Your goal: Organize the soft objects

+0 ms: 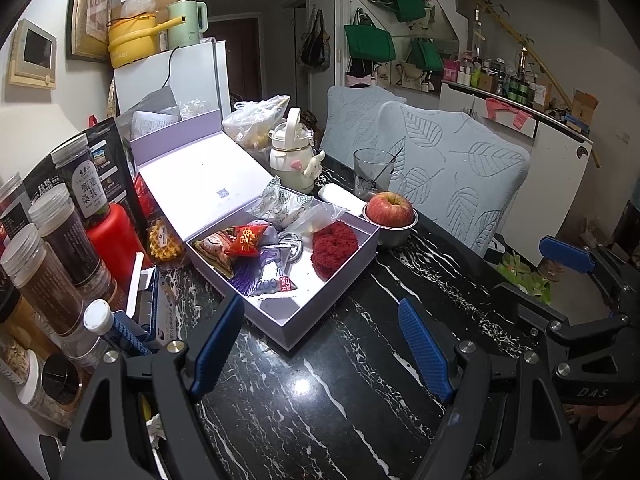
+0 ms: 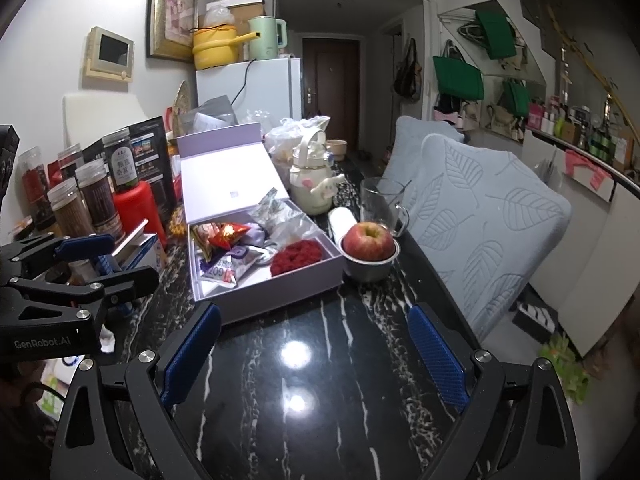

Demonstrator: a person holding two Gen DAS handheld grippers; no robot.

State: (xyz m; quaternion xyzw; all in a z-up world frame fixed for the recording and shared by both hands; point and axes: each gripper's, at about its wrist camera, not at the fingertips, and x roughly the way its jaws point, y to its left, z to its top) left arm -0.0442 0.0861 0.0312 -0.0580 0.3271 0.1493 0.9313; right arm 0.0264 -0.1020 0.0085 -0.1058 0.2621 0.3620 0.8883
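On desk: soft items gathered in open lavender box (image 1: pixel 332 264) | left gripper (image 1: pixel 320 344), right gripper (image 2: pixel 316 356): fingers apart, empty, facing it.

Black-framed tongs (image 1: pixel 322 344), blue ribbed pads (image 2: pixel 438 354), silver screws

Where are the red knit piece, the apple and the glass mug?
red knit piece (image 1: pixel 334 246), left wrist view, middle of its fuzzy top
apple (image 2: pixel 370 242), right wrist view, front of its red skin
glass mug (image 1: pixel 370 174), left wrist view, its clear wall
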